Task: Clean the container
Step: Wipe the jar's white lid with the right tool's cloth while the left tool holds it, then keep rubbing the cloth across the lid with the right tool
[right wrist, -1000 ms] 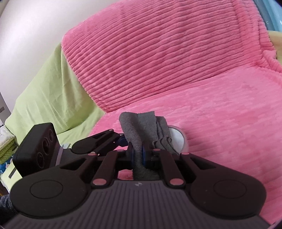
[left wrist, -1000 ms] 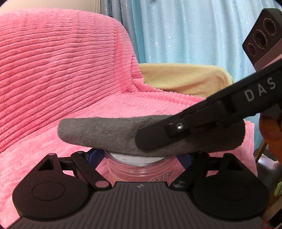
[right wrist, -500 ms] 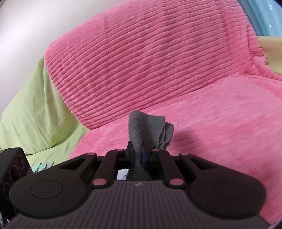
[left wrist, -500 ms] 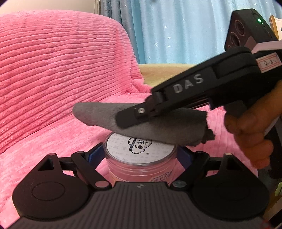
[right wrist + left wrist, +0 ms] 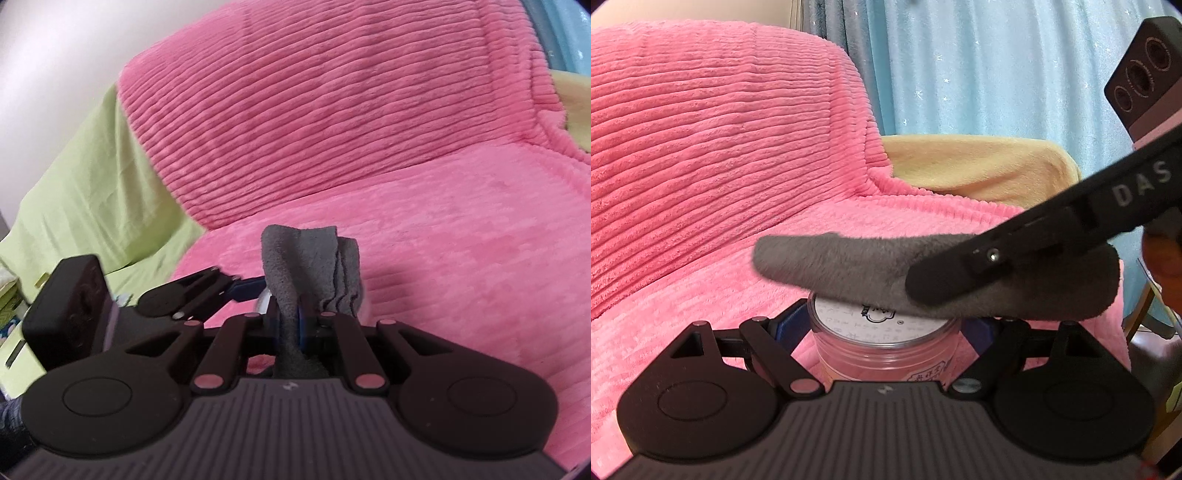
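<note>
So compared to half a second ago, the right gripper (image 5: 945, 280) has dropped back down and the grey cloth (image 5: 849, 266) is lying across the lid of the clear plastic jar (image 5: 886, 347) again. Half a second back the cloth was lifted off, with the whole printed label on the lid showing; now it covers the far and right part of the lid and only the near-left bit of the label peeks out. The hand that was in full view on the right is mostly out of frame now too.

The left gripper (image 5: 886, 328) is clamped on the jar, blue pads pressing its sides, same as before. The jar sits low, just in front of the gripper body over the pink ribbed blanket (image 5: 720, 166) on the sofa; its bottom is cut off, so I can't tell if it's resting on the blanket.

From the right wrist view, the right gripper (image 5: 291, 325) is pinched shut on the cloth (image 5: 310, 266), which sticks up in folds. The jar is almost totally hidden there, just a blurry pale sliver (image 5: 264, 301) beside the cloth. The left gripper (image 5: 207, 291) looks smeared too.
</note>
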Available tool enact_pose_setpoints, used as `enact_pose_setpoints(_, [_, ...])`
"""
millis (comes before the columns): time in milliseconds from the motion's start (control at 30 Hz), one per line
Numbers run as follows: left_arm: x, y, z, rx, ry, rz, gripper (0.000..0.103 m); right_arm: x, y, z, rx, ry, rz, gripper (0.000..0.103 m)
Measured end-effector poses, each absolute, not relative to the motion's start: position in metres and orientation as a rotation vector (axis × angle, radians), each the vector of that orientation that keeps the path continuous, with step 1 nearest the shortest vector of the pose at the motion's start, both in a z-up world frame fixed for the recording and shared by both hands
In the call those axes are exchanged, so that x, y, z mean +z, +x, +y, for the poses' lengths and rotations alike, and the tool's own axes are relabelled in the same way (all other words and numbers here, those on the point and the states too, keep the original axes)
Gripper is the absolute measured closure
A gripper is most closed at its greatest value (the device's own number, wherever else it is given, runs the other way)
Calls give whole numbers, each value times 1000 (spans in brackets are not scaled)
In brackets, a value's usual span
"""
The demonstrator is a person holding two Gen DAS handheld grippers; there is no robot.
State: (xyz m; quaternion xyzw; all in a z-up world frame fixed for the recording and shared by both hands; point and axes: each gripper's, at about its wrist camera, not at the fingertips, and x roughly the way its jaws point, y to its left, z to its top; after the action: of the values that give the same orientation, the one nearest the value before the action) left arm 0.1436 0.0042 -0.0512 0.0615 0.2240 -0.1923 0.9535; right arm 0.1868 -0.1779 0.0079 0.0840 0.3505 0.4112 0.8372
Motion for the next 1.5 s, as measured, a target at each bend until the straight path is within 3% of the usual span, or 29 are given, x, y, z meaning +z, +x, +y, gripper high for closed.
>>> enact_pose_setpoints(333, [-52,150,18,-427,151,448,18,-1,198,-154,870,250,722,96])
enact_pose_setpoints(567, [-52,149,16,-435,139,452,18,0,203,-148,707,122,621,97])
enact_pose_setpoints(1167, [-50,151,21,-447,149,454,17,5,186,-166,862,233,719,95])
enact_pose_setpoints(1500, [-49,150,18,-454,171,448,17,26,171,-140,861,-141,668,96])
